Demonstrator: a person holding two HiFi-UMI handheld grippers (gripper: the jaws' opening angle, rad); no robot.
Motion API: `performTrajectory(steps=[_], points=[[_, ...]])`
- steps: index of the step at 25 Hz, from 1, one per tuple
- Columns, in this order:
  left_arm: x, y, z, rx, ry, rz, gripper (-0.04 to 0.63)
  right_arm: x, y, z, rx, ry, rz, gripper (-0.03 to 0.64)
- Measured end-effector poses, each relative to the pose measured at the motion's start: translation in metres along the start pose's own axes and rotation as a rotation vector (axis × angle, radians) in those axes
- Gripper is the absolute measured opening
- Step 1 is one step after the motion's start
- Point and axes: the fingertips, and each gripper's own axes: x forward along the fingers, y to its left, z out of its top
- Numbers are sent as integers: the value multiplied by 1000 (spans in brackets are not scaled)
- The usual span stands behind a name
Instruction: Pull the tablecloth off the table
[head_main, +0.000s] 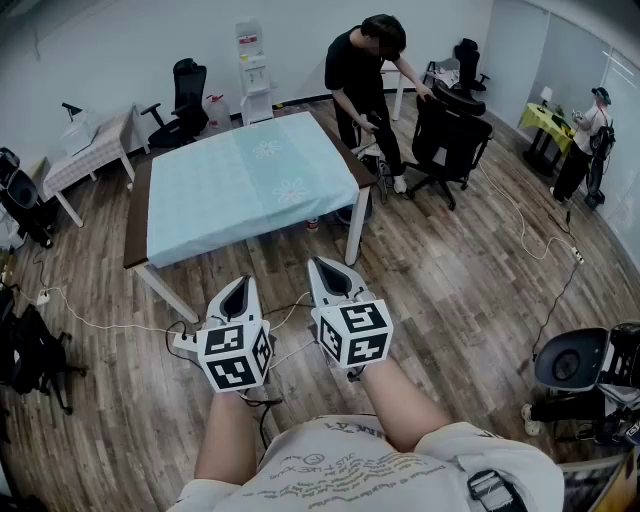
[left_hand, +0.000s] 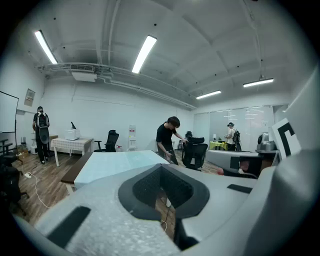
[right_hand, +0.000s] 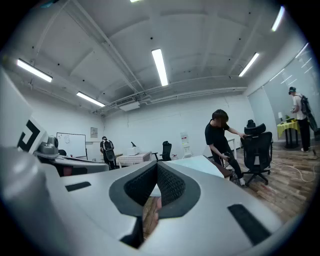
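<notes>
A light blue tablecloth (head_main: 245, 180) with faint flower prints covers the brown-edged table (head_main: 137, 225) ahead of me. It lies flat and hangs a little over the near side. Both grippers hover above the wooden floor, short of the table's near edge and touching nothing. My left gripper (head_main: 240, 285) is shut and empty. My right gripper (head_main: 321, 265) is beside it, also shut and empty. In the left gripper view the tablecloth (left_hand: 120, 162) shows beyond the closed left gripper (left_hand: 161, 169). The right gripper view shows the tablecloth (right_hand: 195, 162) past the closed right gripper (right_hand: 157, 167).
A person in black (head_main: 360, 75) bends at the table's far right corner beside a black office chair (head_main: 447, 135). A small checked-cloth table (head_main: 92, 150) stands at the left, a water dispenser (head_main: 253, 70) at the back. Cables (head_main: 100, 322) lie on the floor. Another chair (head_main: 580, 365) is lower right.
</notes>
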Motion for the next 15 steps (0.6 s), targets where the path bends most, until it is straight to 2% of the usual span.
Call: performTrajectory(steps=[8,15], points=[[-10,26,1,-17,-15,-39,12,11,34,-8,6,0,9,11],[-21,52,-20,-55,-3,-50,12,16,61,-19,-5,-1,7,11]])
